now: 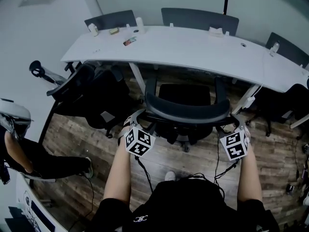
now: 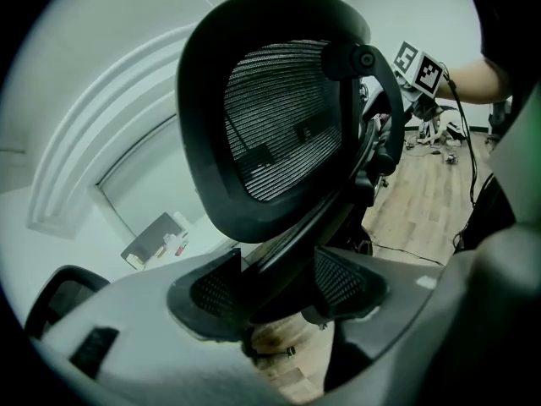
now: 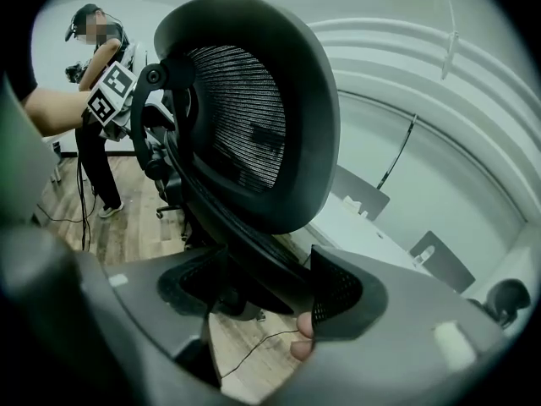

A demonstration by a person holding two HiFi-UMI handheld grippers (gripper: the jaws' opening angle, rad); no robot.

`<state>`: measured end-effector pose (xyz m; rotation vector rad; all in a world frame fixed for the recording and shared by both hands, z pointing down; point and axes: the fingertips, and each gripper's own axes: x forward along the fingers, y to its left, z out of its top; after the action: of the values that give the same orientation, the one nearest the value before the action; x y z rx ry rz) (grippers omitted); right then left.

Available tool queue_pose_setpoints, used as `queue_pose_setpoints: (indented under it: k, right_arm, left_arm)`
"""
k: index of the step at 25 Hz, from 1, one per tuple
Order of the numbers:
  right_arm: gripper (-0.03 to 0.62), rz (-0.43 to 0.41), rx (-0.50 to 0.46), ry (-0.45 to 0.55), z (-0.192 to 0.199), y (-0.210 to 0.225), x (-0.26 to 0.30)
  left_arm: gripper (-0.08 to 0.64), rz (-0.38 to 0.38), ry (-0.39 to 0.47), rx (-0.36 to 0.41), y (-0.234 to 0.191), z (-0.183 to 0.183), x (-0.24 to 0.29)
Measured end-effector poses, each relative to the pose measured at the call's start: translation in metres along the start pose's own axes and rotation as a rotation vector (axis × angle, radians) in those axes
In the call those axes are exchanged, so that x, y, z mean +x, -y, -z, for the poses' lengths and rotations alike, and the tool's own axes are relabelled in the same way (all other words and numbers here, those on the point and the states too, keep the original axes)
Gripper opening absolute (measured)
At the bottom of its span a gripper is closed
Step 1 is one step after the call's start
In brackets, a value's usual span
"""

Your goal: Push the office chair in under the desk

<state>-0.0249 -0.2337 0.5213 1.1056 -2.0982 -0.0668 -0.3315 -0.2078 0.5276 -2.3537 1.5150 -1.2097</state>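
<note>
Chair (image 1: pixel 186 111) sits only partly under the counter (image 1: pixel 193 50) — left tool (image 2: pixel 277 290) and right tool (image 3: pixel 262 299) clasp its backrest, jaws wide — the push remains.

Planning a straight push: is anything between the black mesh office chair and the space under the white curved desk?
Nothing visible. The black mesh office chair faces the open bay under the white curved desk, between its slanted white legs; the neighbouring black chairs stand outside those legs, left and right.
</note>
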Motion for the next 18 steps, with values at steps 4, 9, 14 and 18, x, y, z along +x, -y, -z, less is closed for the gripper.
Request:
queue_pose_setpoints:
  k: [4,9,14,18]
  right_arm:
    - [0.319,0.023,0.018,-0.003,-0.004,0.007,0.010]
    - [0.319,0.033,0.038,-0.028,-0.008,0.022,0.025]
    - [0.319,0.052,0.069,-0.052,-0.012,0.039,0.040]
    - [0.321,0.077,0.091,-0.051,-0.015,0.048,0.050]
  left_arm:
    - [0.275,0.005,0.026,0.015,-0.010,-0.004,0.014]
    - [0.268,0.020,0.061,0.039,-0.022,-0.015,0.035]
    - [0.264,0.060,0.082,0.065,-0.037,-0.028,0.060]
    - [0.262,0.080,0.105,0.077,-0.046,-0.036,0.077]
